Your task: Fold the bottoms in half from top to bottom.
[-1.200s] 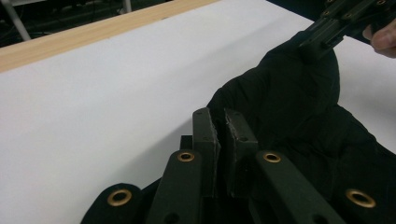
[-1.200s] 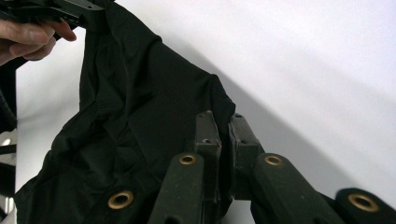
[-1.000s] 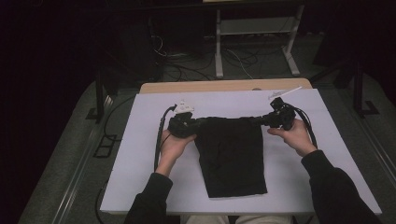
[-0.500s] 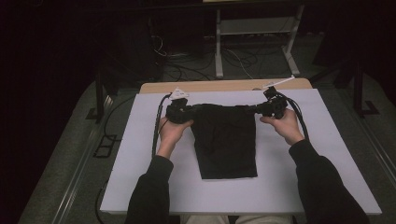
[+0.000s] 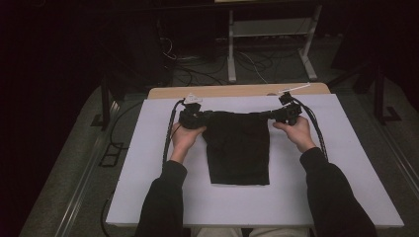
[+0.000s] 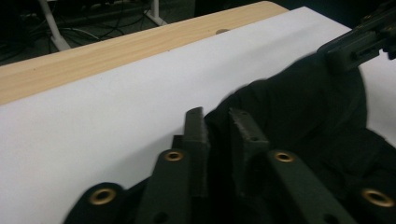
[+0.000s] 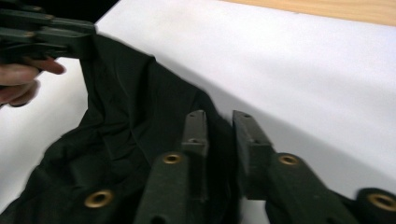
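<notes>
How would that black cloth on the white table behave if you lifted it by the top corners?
Probably floppy: the black cloth sags between the left gripper and right gripper, and it wrinkles near the jaws. Likely light too, since it lies thin and flat on the white table. It seems unlikely to roll or tip, though it could slip from loosening jaws.

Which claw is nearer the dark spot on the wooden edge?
Right. Right claw: just before the spot. Left claw: far to its left. Both have just been opening, cloth between the jaws.

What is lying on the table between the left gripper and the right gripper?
In the high view, a black folded garment spans between the left gripper and the right gripper, lying on the white table cover.
</notes>
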### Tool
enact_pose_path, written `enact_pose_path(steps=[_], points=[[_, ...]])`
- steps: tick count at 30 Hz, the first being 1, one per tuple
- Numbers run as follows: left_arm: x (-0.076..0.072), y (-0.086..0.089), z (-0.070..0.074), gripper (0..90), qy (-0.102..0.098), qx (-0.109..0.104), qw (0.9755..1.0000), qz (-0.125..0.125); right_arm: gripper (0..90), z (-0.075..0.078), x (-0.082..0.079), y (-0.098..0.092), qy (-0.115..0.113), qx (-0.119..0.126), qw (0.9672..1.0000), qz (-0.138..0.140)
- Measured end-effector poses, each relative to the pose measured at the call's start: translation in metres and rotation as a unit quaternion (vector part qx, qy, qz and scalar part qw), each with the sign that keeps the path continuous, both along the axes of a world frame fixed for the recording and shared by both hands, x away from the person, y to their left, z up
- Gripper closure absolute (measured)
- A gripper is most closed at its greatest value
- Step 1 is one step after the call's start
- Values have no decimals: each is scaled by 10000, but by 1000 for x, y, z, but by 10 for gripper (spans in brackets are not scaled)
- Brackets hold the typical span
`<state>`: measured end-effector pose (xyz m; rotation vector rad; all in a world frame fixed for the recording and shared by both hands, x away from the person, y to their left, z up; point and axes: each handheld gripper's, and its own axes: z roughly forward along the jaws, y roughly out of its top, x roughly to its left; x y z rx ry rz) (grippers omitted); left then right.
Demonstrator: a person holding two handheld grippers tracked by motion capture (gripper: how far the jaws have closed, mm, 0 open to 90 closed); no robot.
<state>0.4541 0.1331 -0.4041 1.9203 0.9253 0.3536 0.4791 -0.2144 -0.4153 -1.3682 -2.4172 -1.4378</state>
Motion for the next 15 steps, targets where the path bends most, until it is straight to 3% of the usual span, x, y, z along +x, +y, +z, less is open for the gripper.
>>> enact_pose_path(steps=[3,8,10,12,14,15], points=[[-3,6,-2,659,46,-120,9999,113,676,-1,-4,-4,-116,-53,9999,-70],[-9,19,-4,526,273,-318,9981,463,575,-3,-9,-10,-106,-24,9999,-95],[-12,23,-6,479,339,-449,9974,452,550,-5,-12,-12,-121,-81,9998,-107],[-14,26,-9,401,406,-476,9969,475,521,-8,-15,-14,-114,-117,9998,-113],[-17,29,-12,378,494,-509,9965,437,497,-9,-17,-16,-112,-175,9997,-127],[-19,33,-13,366,597,-637,9953,423,481,-9,-18,-17,-111,-175,9997,-148]])
